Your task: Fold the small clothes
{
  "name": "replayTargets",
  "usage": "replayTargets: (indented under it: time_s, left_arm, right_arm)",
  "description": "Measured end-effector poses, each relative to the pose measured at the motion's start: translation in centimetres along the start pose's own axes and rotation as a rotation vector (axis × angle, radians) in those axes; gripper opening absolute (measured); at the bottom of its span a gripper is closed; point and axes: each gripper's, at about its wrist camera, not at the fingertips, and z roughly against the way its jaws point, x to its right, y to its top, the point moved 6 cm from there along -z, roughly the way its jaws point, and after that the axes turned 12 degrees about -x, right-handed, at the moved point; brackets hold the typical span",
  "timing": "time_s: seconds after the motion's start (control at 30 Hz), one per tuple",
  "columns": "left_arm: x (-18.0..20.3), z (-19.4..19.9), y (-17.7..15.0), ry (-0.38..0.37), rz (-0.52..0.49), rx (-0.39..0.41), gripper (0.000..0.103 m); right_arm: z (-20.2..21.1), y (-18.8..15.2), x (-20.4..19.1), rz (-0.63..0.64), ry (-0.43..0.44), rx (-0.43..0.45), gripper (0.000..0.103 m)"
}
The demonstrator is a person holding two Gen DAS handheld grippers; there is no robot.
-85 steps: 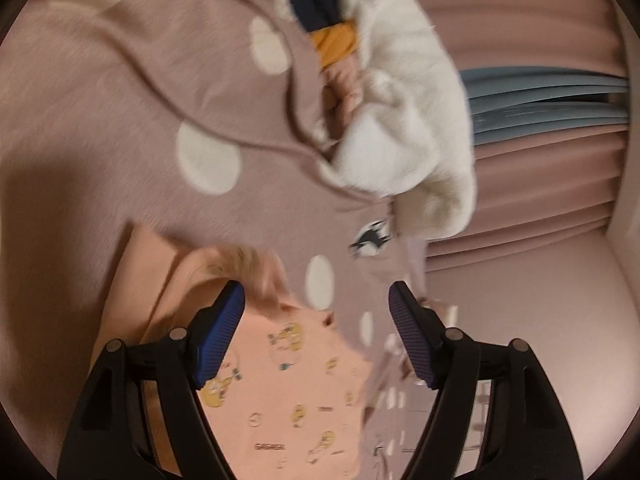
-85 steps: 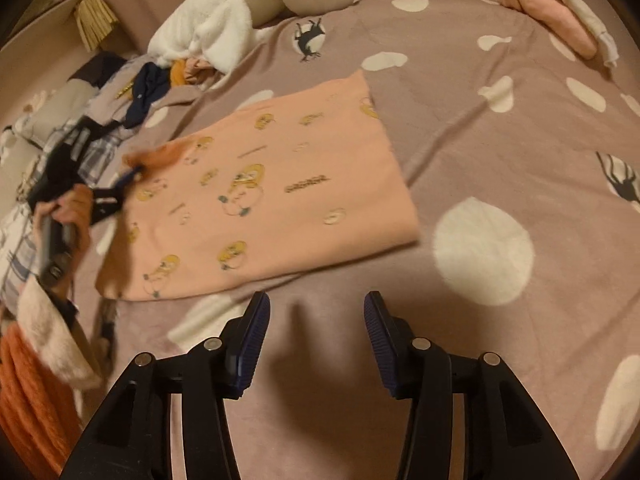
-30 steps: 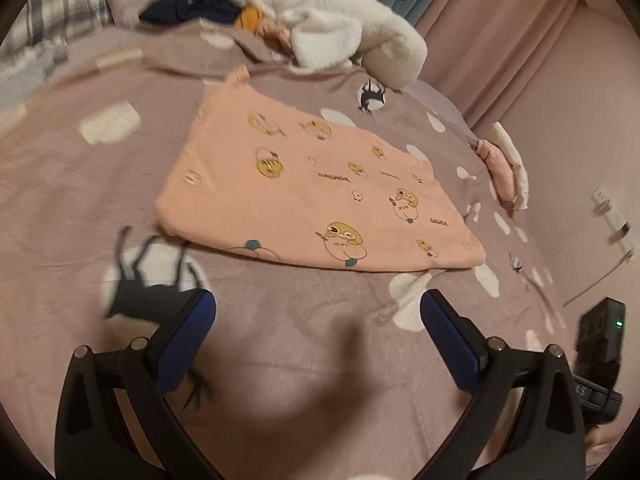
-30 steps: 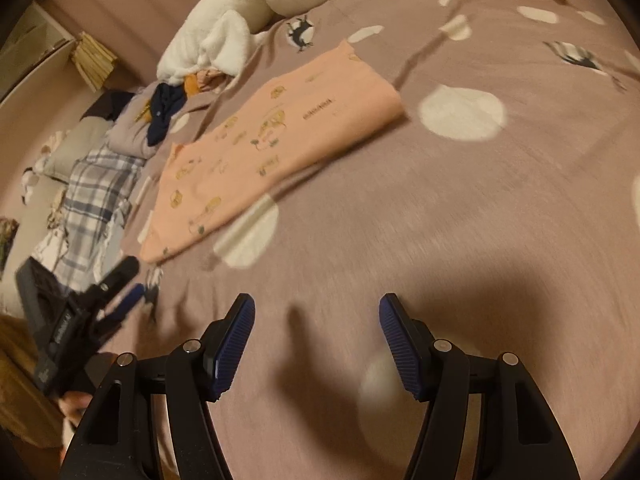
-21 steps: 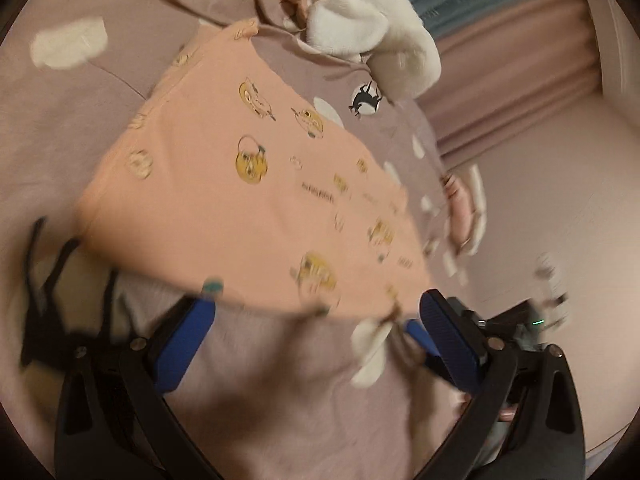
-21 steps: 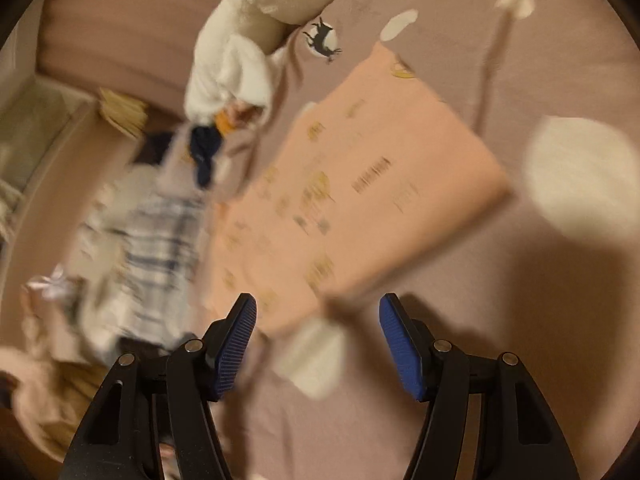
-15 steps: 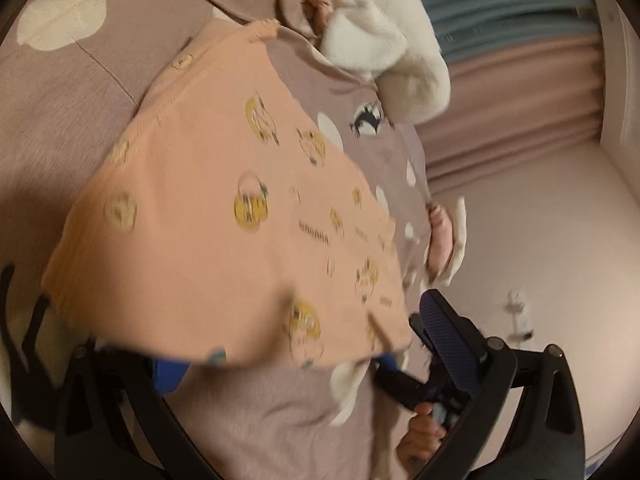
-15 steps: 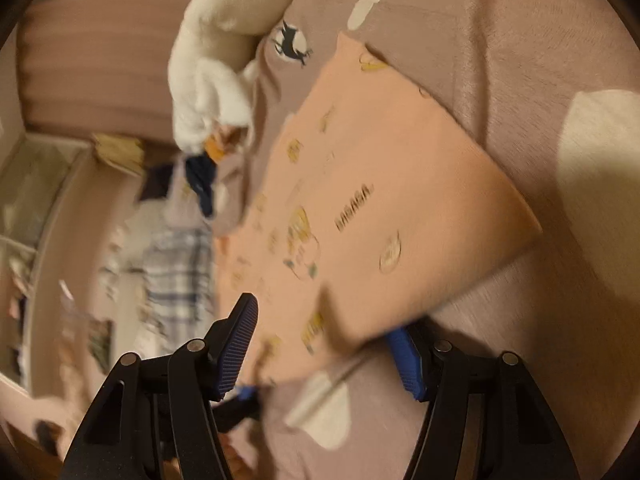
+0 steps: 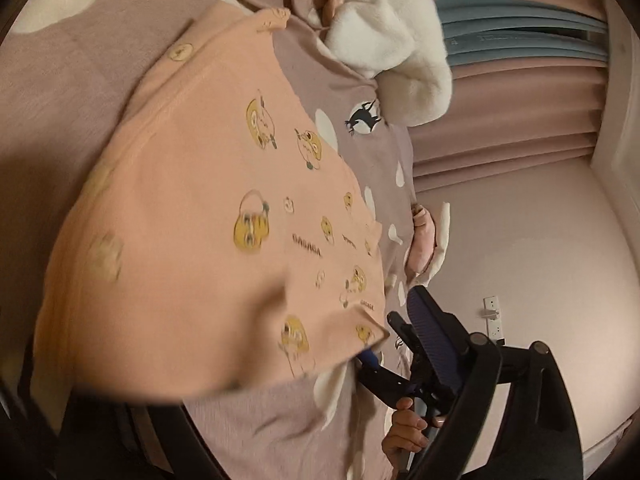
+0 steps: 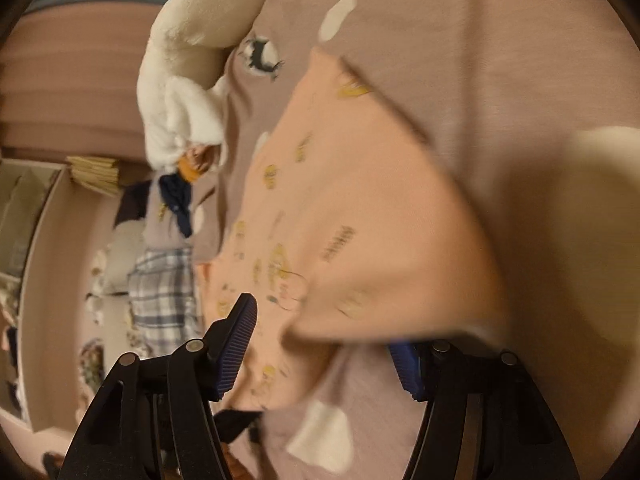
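Note:
A peach garment (image 9: 208, 216) printed with yellow cartoon figures lies folded flat on the mauve spotted bedspread (image 9: 72, 72). My left gripper (image 9: 260, 360) is at its near edge. Its jaws are closing but still wide, with that edge between them. The cloth covers one finger and the other fingertip (image 9: 424, 320) stands just past the corner. My right gripper (image 10: 320, 340) is open at the other near corner of the peach garment (image 10: 360, 208). One of its fingers (image 10: 240, 320) rests over the cloth and the second pad shows blue under the lifted edge. A hand (image 9: 404, 428) holds that right gripper (image 9: 380, 360).
A white fluffy blanket (image 9: 392, 32) and a heap of orange and navy clothes (image 10: 176, 196) lie beyond the garment. A plaid cloth (image 10: 164, 292) is further along the bed. A pink folded item (image 9: 424, 240) sits at the bed's edge, with curtains (image 9: 512, 100) behind.
Both grippers rolled and came in from the bare bedspread to the garment's near edge. That edge now lies over one finger of each. The left jaws have narrowed a little.

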Motion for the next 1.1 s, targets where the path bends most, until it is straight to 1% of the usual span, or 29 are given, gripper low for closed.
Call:
replayTargets:
  time_s: [0.07,0.1,0.2,0.27,0.37,0.43,0.47,0.5,0.53,0.6,0.63,0.67,0.7,0.73,0.77,0.8,0.87,0.9,0.93,1.0,1.03,1.1]
  left_arm:
    - [-0.4,0.5,-0.5,-0.020,0.041,0.028,0.091]
    - [-0.5,0.5,-0.4,-0.027,0.051,0.037,0.091]
    - [-0.9,-0.2,0.5,-0.007,0.100,0.038,0.092]
    - [-0.9,-0.6,1.4,-0.029,0.125,0.040,0.092]
    - [-1.3,-1.0,3.0,-0.111,0.201,0.048,0.091]
    - [-1.7,-1.0,4.1,-0.175,0.254,0.069,0.090]
    - [-1.7,-1.2,4.5,-0.186,0.268,0.072,0.090]
    - [-1.8,-1.5,5.0,-0.180,0.277,0.071,0.090]
    - [-1.7,-1.9,5.3,-0.157,0.280,0.070,0.089]
    - [-1.1,-2.4,5.9,-0.113,0.251,0.065,0.087]
    - [-0.9,-2.6,6.0,-0.087,0.226,0.061,0.083]
    - [-0.9,-2.8,6.0,-0.063,0.215,0.062,0.071]
    - [-1.2,-2.9,6.0,-0.033,0.215,0.064,0.062]
    - [-2.0,-3.0,5.9,0.005,0.234,0.064,0.040]
    - [-2.8,-2.9,5.8,0.032,0.262,0.061,0.019]
    - [-3.6,-2.8,5.6,0.045,0.291,0.059,0.013]
    - [-4.0,-2.5,5.5,0.028,0.313,0.059,0.012]
    - [-3.9,-2.3,5.4,0.044,0.310,0.060,0.012]
    - [-3.4,-2.0,5.3,0.078,0.295,0.065,0.012]
    - [-2.5,-1.5,5.1,0.126,0.266,0.080,0.011]
    - [-1.9,-1.1,4.9,0.139,0.249,0.084,0.011]
    - [-1.0,-0.4,4.4,0.137,0.220,0.089,0.009]
  right_arm:
    - [1.3,-0.2,0.9,-0.013,-0.019,0.047,0.064]
    - [1.7,-0.2,1.2,-0.019,-0.012,0.068,0.064]
    - [1.1,1.3,1.8,-0.061,0.054,0.092,0.064]
    - [0.0,2.4,1.4,-0.071,0.092,0.076,0.064]
    - [-1.2,3.7,0.5,-0.085,0.128,0.078,0.064]
    - [-1.8,4.3,0.2,-0.092,0.126,0.076,0.065]
    - [-2.0,4.5,-0.1,-0.086,0.118,0.076,0.067]
    - [-2.1,4.7,-0.3,-0.077,0.114,0.078,0.067]
    - [-2.2,4.8,-0.6,-0.065,0.114,0.087,0.067]
    - [-2.4,5.1,-0.9,-0.056,0.134,0.104,0.067]
    - [-2.6,5.3,-1.0,-0.054,0.141,0.104,0.065]
    - [-2.9,5.5,-1.1,-0.048,0.136,0.103,0.061]
    - [-3.1,5.6,-0.9,-0.048,0.112,0.100,0.045]
    - [-3.5,5.7,-0.4,-0.055,0.059,0.093,0.023]
    - [-3.8,5.9,-0.1,-0.063,0.032,0.091,0.019]
    - [-3.7,5.8,0.2,-0.067,0.051,0.099,0.018]
    - [-3.4,5.6,0.3,-0.067,0.072,0.104,0.017]
    - [-3.2,5.5,0.3,-0.072,0.073,0.100,0.017]
    - [-3.0,5.4,0.2,-0.079,0.079,0.098,0.017]
    - [-2.4,5.1,-0.3,-0.074,0.117,0.095,0.017]
    - [-2.1,4.9,-0.6,-0.065,0.129,0.092,0.016]
    - [-1.4,4.4,-1.0,-0.053,0.115,0.083,0.016]
